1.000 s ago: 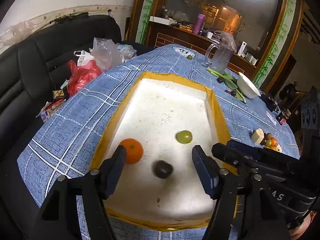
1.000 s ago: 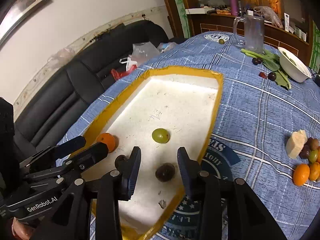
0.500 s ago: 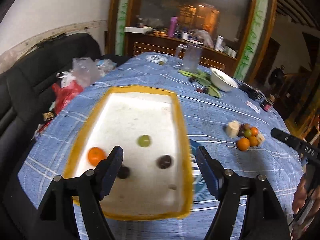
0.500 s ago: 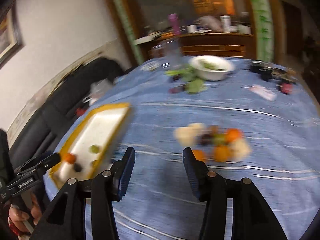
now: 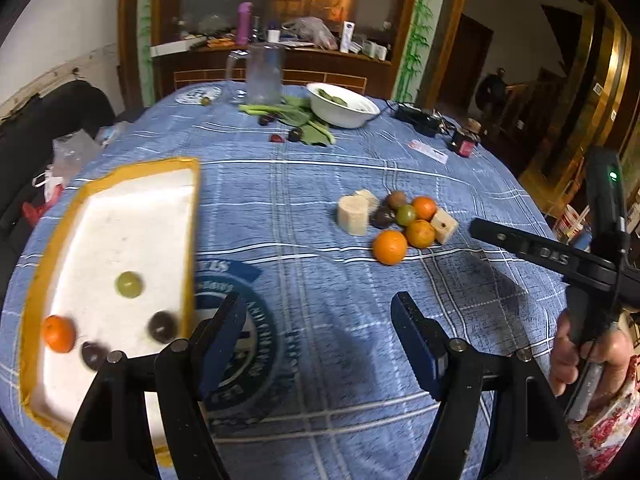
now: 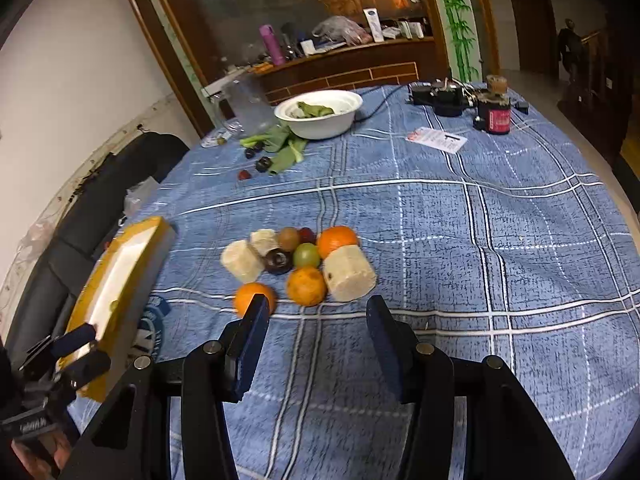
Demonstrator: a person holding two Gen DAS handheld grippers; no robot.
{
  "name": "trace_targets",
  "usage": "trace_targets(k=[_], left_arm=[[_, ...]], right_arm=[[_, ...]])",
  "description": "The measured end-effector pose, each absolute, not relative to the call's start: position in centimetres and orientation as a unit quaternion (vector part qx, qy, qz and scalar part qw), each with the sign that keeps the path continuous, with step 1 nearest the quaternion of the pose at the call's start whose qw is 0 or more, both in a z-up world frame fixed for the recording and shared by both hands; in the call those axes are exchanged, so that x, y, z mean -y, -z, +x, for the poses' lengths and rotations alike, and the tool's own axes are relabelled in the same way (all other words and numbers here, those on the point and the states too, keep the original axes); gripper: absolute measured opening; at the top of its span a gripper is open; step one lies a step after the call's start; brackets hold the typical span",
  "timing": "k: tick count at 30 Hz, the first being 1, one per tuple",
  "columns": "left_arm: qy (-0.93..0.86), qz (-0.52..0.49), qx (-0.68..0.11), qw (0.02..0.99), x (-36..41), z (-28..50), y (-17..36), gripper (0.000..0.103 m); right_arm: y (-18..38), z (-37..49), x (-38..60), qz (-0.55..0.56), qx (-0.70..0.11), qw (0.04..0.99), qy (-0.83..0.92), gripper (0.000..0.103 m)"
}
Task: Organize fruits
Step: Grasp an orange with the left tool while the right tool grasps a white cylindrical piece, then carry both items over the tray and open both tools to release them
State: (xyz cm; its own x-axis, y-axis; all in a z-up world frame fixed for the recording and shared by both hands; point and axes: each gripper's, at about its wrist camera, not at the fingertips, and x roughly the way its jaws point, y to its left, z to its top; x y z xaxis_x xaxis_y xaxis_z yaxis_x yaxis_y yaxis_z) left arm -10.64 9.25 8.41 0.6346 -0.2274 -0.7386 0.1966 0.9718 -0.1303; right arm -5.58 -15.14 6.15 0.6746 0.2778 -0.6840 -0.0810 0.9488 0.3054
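Note:
A white foam tray with a yellow rim (image 5: pixel 192 216) lies at the left and holds an orange (image 5: pixel 59 333), a green fruit (image 5: pixel 128 284) and two dark fruits (image 5: pixel 162 326). A pile of fruit (image 5: pixel 402 222) with oranges, a green fruit, dark fruits and pale chunks sits mid-table; it also shows in the right wrist view (image 6: pixel 304 260). My left gripper (image 5: pixel 318 344) is open and empty, right of the tray. My right gripper (image 6: pixel 316 346) is open and empty, just short of the pile. The tray shows at the left in the right wrist view (image 6: pixel 120 276).
A white bowl with greens (image 6: pixel 320 114), leafy stalks and small dark fruits (image 6: pixel 262 164), a clear jug (image 5: pixel 262 74), a small jar (image 6: pixel 496 114), cables and a card (image 6: pixel 436 140) stand at the far side. A black sofa (image 6: pixel 100 200) is at the left.
Both grippers have swung right, away from the tray and toward the fruit pile. The right gripper has let go of a dark fruit that now lies in the tray.

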Motion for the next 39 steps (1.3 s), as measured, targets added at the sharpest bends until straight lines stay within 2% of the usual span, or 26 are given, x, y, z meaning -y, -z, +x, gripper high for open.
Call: trace_targets(k=[12,16,20,21,23,24,39], left_arm=[[0.181,0.009,-0.426,0.886,-3.1,-4.4,-4.2,0.073],[0.188,0.017,-0.436,0.88,-1.8,-2.7,-2.8,0.061],[0.2,0.004,-0.446,0.872,-1.3,-1.5,-1.7,0.044],[0.203,0.002,-0.446,0.872,-1.3,-1.5,-1.5,0.043],[0.215,0.003,-0.438,0.873,-1.2,-1.6,-1.5,0.033],[0.218,0.001,-0.437,0.873,-1.2,-1.7,-1.5,0.033],[0.216,-0.011,-0.427,0.878,-1.4,-1.8,-1.7,0.032]], right_arm=[[-2.8,-0.1,14.9,0.112,-0.413,0.9,-0.078,0.054],[-2.4,0.2,15.1,0.117,-0.409,0.901,-0.088,0.054],[-2.1,0.4,15.7,0.13,-0.408,0.899,-0.097,0.054],[-2.0,0.4,15.9,0.137,-0.408,0.897,-0.101,0.052],[-2.0,0.3,16.0,0.146,-0.409,0.894,-0.11,0.045],[-2.0,0.3,16.0,0.144,-0.409,0.894,-0.109,0.041],[-1.7,0.0,16.1,0.157,-0.4,0.897,-0.109,0.04]])
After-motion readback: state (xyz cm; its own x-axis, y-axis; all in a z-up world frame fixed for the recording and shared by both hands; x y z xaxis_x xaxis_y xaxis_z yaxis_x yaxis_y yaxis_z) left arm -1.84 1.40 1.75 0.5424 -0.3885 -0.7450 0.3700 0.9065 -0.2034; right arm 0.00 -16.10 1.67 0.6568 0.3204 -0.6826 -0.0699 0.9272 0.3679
